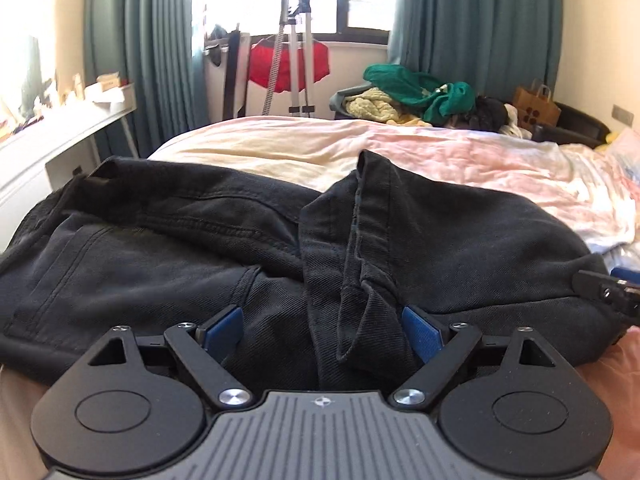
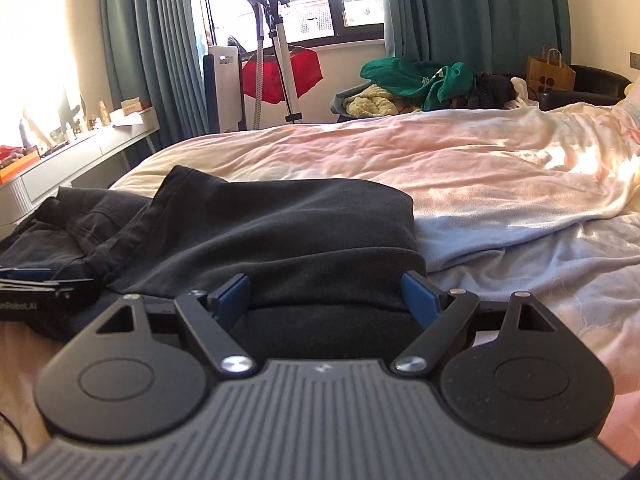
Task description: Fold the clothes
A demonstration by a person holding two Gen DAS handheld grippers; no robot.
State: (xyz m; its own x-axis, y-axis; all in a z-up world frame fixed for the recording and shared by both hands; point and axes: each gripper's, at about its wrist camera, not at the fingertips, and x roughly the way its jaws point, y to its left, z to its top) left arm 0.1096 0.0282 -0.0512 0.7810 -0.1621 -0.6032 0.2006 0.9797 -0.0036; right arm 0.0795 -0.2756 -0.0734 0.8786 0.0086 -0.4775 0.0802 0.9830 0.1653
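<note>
A pair of black jeans [image 1: 460, 248] lies bunched and partly folded on the near side of the bed; it also shows in the right wrist view [image 2: 288, 232]. My left gripper [image 1: 322, 330] is open, its blue pads wide apart, with the jeans' fabric and a raised seam fold lying between them. My right gripper [image 2: 326, 292] is open too, pads astride the folded edge of the jeans. The right gripper's tip [image 1: 608, 290] shows at the right edge of the left wrist view. The left gripper [image 2: 44, 284] shows at the left edge of the right wrist view.
The bed has a pink and cream duvet [image 2: 460, 160]. A pile of green and yellow clothes [image 1: 416, 94] sits beyond it, with a paper bag [image 1: 536, 106]. A white desk [image 1: 60, 136] stands at left. A garment steamer stand [image 1: 296, 48] is by the window.
</note>
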